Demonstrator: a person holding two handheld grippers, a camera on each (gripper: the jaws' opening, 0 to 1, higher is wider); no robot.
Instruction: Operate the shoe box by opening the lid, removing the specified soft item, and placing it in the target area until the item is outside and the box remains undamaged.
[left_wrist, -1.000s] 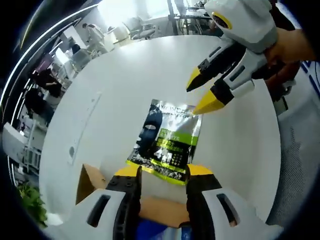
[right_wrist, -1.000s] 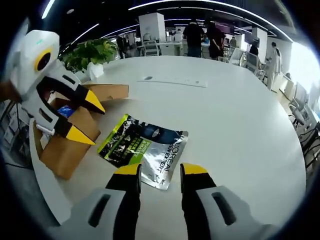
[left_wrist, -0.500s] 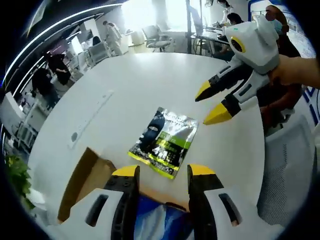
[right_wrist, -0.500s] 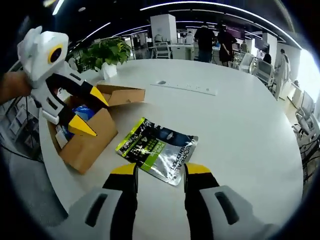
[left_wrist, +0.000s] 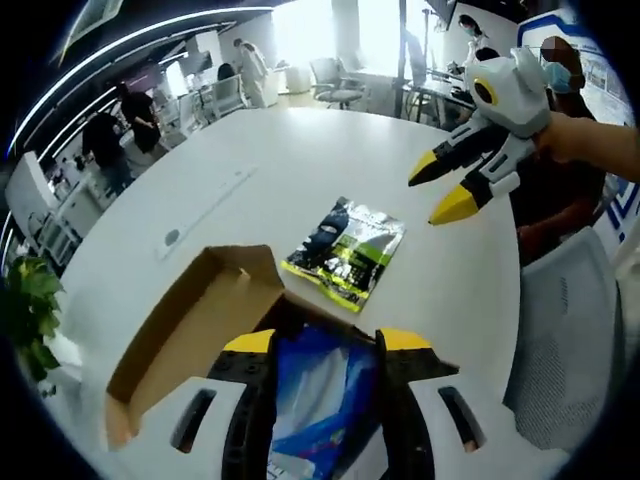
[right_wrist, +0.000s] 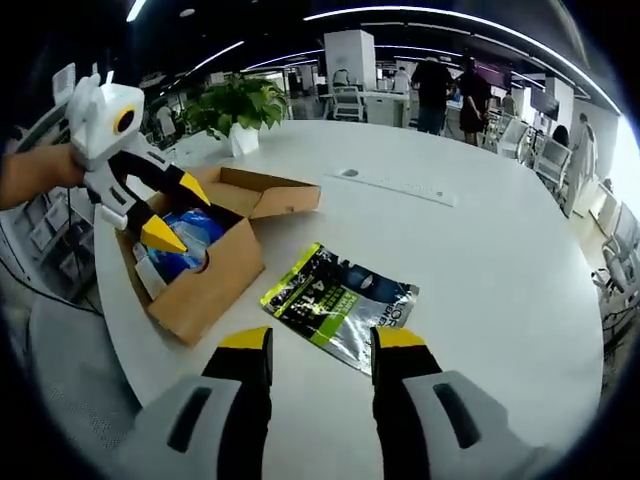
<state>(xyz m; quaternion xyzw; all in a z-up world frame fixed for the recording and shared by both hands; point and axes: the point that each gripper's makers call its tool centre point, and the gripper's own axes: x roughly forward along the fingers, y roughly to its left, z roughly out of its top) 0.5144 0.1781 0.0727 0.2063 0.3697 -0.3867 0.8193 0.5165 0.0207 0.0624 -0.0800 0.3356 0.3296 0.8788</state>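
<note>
Bright window glare; sharp centre, fisheye-warped edges.

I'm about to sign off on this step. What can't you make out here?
- Shoe box contents: in the left gripper view the left claw covers the blue bag; anything beneath it is hidden.
- Foil packet: small print is too small in both views.
- Box's far outer walls: turned away in the right gripper view.

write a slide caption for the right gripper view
Open right claw faces the green-and-silver pouch on the white table; the left claw hovers above the open cardboard box.
</note>
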